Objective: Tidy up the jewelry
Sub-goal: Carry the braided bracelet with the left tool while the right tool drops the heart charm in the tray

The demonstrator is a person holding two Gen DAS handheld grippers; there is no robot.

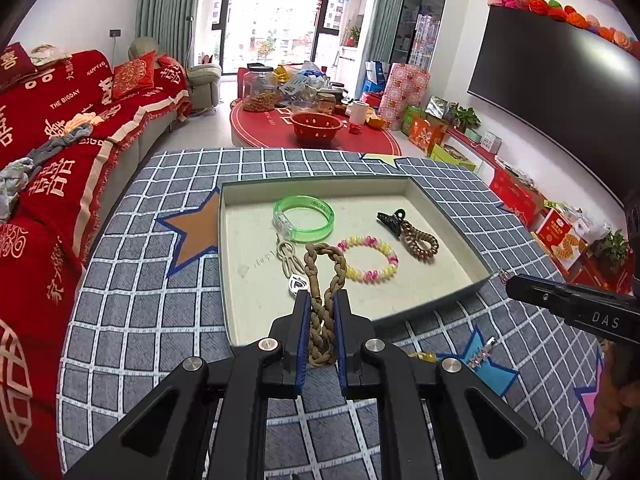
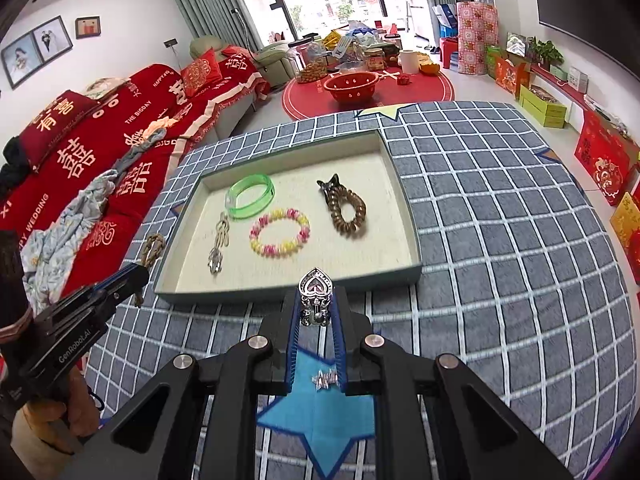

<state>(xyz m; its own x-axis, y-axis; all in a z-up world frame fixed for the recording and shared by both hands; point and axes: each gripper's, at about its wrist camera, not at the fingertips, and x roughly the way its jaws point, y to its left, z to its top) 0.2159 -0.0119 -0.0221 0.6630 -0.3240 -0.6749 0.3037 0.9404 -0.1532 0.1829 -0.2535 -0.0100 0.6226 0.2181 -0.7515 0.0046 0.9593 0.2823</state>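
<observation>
My left gripper is shut on a brown braided cord bracelet and holds it above the near edge of the shallow tray. My right gripper is shut on a silver heart-shaped hair clip, just short of the tray's front wall. In the tray lie a green bangle, a pink and yellow bead bracelet, a brown coil hair tie with a black claw clip, and a beige knotted charm.
The tray sits on a blue checked tablecloth with star patches. A small silver star pin lies on the blue star under my right gripper. A red sofa runs along the left.
</observation>
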